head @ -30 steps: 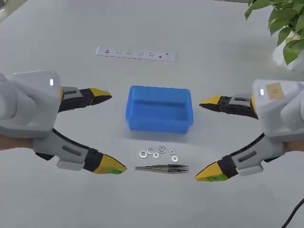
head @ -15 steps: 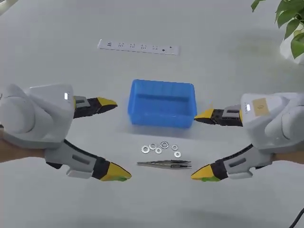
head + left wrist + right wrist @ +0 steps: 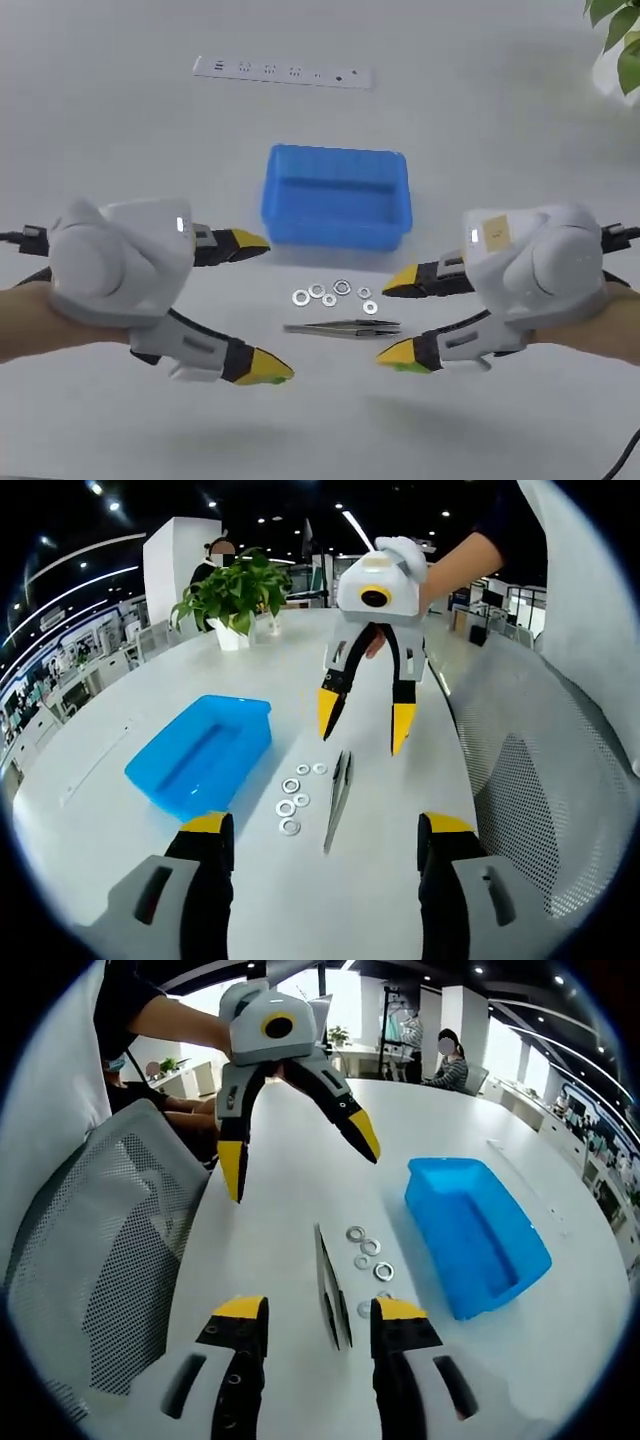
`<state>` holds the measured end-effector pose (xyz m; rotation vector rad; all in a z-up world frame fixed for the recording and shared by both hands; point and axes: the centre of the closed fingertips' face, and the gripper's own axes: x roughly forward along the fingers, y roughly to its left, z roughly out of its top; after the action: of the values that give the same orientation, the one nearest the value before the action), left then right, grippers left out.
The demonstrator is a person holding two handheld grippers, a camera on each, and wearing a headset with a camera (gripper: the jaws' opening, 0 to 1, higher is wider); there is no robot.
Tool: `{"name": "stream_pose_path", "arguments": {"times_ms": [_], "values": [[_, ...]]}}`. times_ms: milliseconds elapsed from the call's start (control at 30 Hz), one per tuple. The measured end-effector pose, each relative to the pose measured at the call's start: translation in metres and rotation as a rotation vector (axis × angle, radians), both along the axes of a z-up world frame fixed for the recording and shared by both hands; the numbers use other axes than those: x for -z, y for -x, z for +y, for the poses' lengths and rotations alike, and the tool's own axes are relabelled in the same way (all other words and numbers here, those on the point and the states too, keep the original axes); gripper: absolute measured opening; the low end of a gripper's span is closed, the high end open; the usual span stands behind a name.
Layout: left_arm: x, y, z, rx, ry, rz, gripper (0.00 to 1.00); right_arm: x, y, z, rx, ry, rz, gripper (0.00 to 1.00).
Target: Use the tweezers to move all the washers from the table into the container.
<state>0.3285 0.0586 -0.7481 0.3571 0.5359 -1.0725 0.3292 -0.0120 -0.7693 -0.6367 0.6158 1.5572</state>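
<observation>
Washers (image 3: 335, 294) beside tweezers (image 3: 342, 327), blue container (image 3: 336, 228) behind, power strip (image 3: 282, 72) beyond

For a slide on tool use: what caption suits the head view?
Jaws open, the left gripper and right gripper flank tweezers and loose washers before an empty blue container.

The left hand-held gripper (image 3: 273, 307) and the right hand-held gripper (image 3: 385, 322) share a rounded white housing and black jaws with grey inserts and yellow tips, the near tips tinged green. The right one bears a tan square label (image 3: 495, 233). A black cable (image 3: 18, 237) leaves each housing. The short sleeve (image 3: 122, 998) looks dark, perhaps black.
</observation>
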Motion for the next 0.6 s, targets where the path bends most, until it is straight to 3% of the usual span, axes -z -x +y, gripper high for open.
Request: {"name": "stream_pose_path", "arguments": {"times_ms": [267, 433, 567, 600], "values": [[0.013, -0.001, -0.005, 0.027, -0.013, 0.026, 0.73, 0.009, 0.001, 0.005, -0.017, 0.026, -0.001, 0.39], [0.026, 0.004, -0.01, 0.074, -0.047, 0.045, 0.66, 0.018, 0.001, 0.008, -0.029, 0.057, -0.006, 0.35], [0.034, 0.008, -0.015, 0.096, -0.061, 0.074, 0.6, 0.024, 0.0, 0.01, -0.031, 0.075, -0.002, 0.34], [0.037, 0.011, -0.017, 0.103, -0.061, 0.099, 0.58, 0.024, 0.0, 0.012, -0.029, 0.073, 0.01, 0.34]]}}
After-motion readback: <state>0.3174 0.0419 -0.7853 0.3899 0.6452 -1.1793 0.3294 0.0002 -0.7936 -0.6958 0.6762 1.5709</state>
